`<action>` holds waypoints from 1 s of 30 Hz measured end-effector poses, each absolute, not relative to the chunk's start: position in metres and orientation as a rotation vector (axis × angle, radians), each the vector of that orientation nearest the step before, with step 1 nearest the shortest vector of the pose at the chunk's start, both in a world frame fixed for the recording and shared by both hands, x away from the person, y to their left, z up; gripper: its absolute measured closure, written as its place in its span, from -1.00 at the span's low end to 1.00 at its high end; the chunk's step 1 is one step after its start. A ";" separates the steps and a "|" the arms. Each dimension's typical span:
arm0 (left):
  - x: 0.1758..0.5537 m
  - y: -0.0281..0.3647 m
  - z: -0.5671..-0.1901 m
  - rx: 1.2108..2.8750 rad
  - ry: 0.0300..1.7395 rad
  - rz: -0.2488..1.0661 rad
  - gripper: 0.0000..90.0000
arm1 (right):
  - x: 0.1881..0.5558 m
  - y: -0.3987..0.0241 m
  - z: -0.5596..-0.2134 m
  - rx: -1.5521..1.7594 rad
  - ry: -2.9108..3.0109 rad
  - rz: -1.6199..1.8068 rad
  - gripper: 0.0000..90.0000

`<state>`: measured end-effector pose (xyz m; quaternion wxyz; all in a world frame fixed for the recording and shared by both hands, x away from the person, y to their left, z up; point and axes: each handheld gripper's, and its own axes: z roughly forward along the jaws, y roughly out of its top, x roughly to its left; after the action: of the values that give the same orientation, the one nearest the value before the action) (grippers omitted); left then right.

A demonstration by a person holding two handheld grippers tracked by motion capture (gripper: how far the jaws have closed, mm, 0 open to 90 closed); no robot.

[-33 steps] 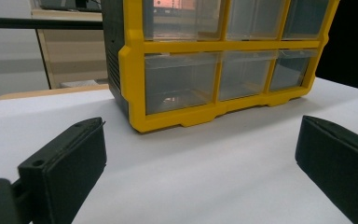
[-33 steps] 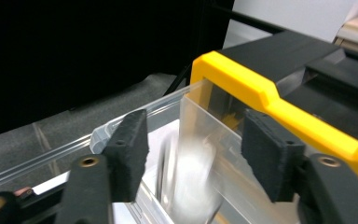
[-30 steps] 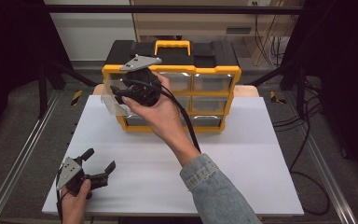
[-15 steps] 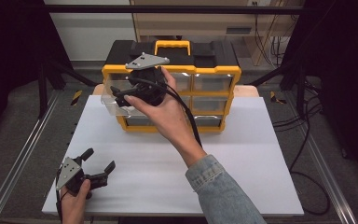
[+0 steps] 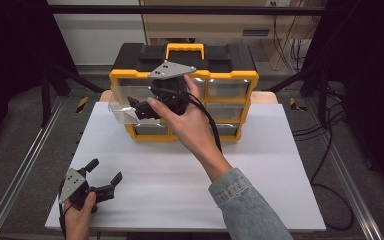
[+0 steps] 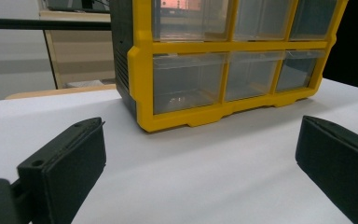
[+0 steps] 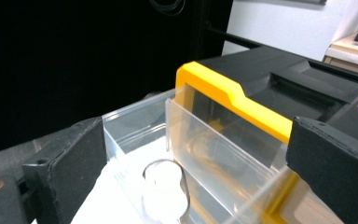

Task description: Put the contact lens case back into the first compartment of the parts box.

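The clear drawer (image 5: 130,104), pulled far out of the yellow organizer's (image 5: 230,76) top-left slot near the desk's (image 5: 260,180) back edge, could tip or drop out if nudged. The right gripper (image 5: 141,107) has just released it, jaws spreading. One organizer; two grippers, the left gripper (image 5: 104,179) wide open, empty.

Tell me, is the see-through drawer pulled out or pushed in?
Pulled out. The clear drawer sticks out from the yellow organizer, beside the right tongs.
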<state>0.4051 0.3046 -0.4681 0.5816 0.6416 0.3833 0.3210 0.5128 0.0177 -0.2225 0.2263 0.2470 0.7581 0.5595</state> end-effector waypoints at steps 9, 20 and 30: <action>0.404 0.305 -0.468 1.500 0.896 0.752 -0.97 | 0.507 -0.011 -0.235 0.707 2.065 1.564 -0.88; 0.403 0.307 -0.469 1.498 0.901 0.760 -0.97 | 0.504 -0.051 -0.236 0.722 2.013 1.583 -0.87; 0.404 0.306 -0.469 1.506 0.894 0.762 -0.97 | 0.503 -0.074 -0.242 0.771 1.974 1.573 -0.95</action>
<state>0.4038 0.3062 -0.4692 0.5776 0.6437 0.3821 0.3256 0.5033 -0.0737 -0.2419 0.2486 0.2830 0.7245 0.5772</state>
